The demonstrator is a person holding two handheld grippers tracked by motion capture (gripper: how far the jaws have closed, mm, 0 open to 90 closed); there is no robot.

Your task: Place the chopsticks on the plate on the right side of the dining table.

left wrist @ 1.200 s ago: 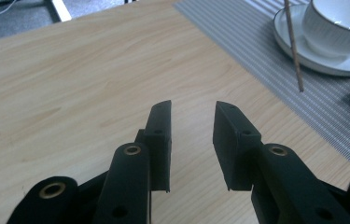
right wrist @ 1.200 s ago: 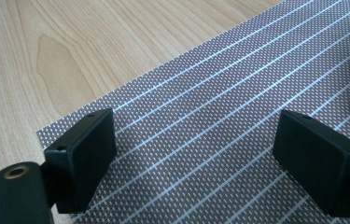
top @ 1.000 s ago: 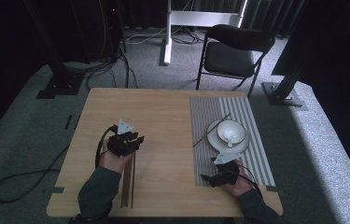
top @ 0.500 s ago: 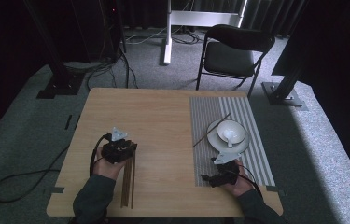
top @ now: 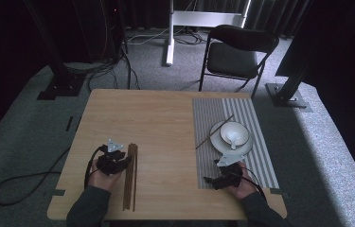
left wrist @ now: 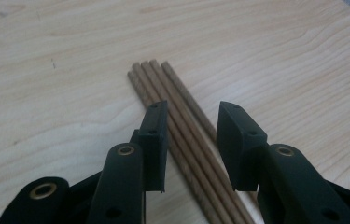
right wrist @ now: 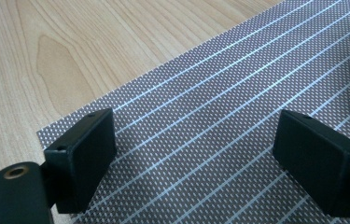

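The left gripper hung low over a bundle of brown chopsticks lying side by side on the pale wooden counter; its black jaws stood apart, straddling the sticks; the bundle's ends lay just beyond the jaws; none looked gripped.

Pretty dim room overall. The floor is grey carpet, and a brighter band of light falls across it on the right. Behind the light wooden bench sits a black folding chair with thin metal legs, empty seat facing the bench. Next to it there's a white stand with a crossbar, and dark curtains hang along the back. Black posts on flat base plates stand left and right. Cables snake over the carpet at left and around the back.
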